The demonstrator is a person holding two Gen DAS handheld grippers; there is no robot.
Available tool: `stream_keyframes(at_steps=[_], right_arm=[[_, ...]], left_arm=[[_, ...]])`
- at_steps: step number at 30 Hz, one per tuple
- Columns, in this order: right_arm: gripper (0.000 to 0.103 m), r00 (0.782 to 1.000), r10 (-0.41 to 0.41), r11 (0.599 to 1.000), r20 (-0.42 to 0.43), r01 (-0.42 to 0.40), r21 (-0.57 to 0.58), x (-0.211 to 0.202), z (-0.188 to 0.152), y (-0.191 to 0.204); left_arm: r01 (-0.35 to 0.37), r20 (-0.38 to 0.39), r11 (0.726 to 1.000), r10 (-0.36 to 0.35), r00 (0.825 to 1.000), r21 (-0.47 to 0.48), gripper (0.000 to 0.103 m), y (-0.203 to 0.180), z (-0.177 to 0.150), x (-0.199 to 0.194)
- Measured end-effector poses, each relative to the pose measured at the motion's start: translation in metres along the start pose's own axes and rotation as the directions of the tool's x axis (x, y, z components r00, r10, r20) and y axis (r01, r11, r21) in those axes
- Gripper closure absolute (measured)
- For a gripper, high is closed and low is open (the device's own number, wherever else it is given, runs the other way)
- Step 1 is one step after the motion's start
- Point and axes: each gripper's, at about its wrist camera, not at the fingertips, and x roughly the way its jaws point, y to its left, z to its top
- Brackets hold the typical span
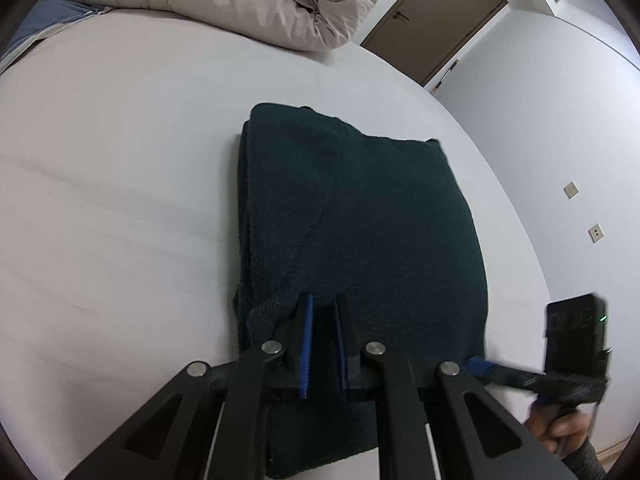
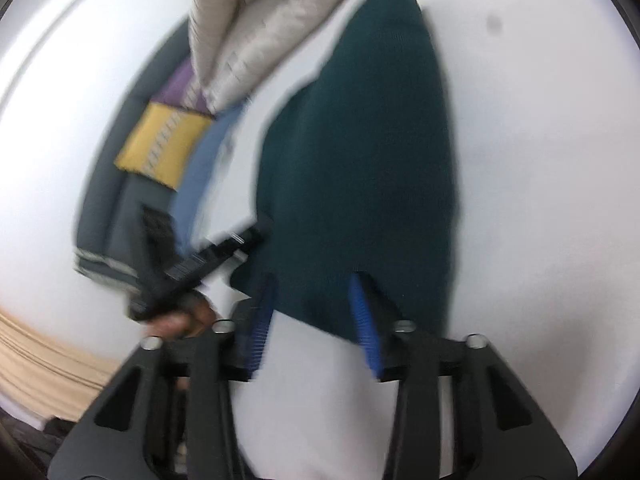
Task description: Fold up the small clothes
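White bedsheet [image 1: 120,200] w/ folded green garment [image 1: 352,216]: left gripper [image 1: 323,320] nearly closed, maybe pinching fabric, right gripper [image 2: 316,308] spread astride hem, uneven pulls could skew fold.

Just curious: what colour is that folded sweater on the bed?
Dark green, plain; the sweater shows best in the left wrist view.

No readable text from my feeds. Left wrist view: the black box [image 1: 576,336] on the far hand-held gripper carries raised dark lettering, too blurred for me to make out; a small green light glows at its edge. Right wrist view: a striped label, perhaps a barcode, on the other hand-held gripper's black body [image 2: 200,266], smeared by motion. Nothing legible elsewhere.
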Motion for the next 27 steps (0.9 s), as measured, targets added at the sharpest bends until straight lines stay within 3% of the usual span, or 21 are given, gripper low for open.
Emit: stream_keyframes(at_steps=[4, 7, 9, 10, 15, 20, 25, 27], right_arm=[[0.066, 1.0, -0.019, 0.999, -0.004, 0.019, -0.034, -0.01, 0.004, 0.01], [0.064, 0.999, -0.017, 0.998, 0.05, 0.02, -0.061, -0.031, 0.021, 0.016], [0.063, 0.997, -0.006, 0.999, 0.081, 0.01, -0.038, -0.042, 0.043, 0.018], [0.063, 0.995, -0.005, 1.0, 0.095, 0.007, -0.024, -0.043, 0.06, 0.019], [0.063, 0.992, 0.017, 1.0, 0.127, -0.02, 0.02, -0.02, 0.13, 0.026], [0.063, 0.991, -0.004, 1.0, 0.13, 0.001, 0.025, 0.015, 0.186, 0.028], [0.064, 0.989, -0.069, 0.984, 0.129, 0.046, 0.17, 0.045, 0.222, -0.013], [0.065, 0.992, -0.053, 0.978, 0.117, 0.028, 0.209, 0.054, 0.225, -0.031]], left_arm=[[0.003, -0.005, 1.0, -0.003, 1.0, -0.001, 0.091, -0.002, 0.002, -0.003], [-0.016, 0.05, 0.999, 0.015, 0.999, 0.034, 0.078, -0.013, 0.01, -0.022], [-0.012, 0.093, 0.999, 0.008, 0.996, 0.042, 0.063, -0.023, 0.022, -0.031], [-0.006, 0.103, 0.999, 0.001, 0.995, 0.047, 0.062, -0.029, 0.031, -0.03], [-0.054, 0.101, 0.993, 0.043, 0.994, 0.106, 0.061, -0.057, 0.075, 0.005], [-0.121, 0.061, 0.989, 0.116, 0.991, 0.09, 0.061, -0.047, 0.096, 0.039], [-0.131, 0.018, 0.989, 0.13, 0.991, 0.062, 0.062, -0.026, 0.098, 0.072], [-0.125, 0.027, 0.99, 0.124, 0.992, 0.07, 0.062, -0.025, 0.096, 0.073]])
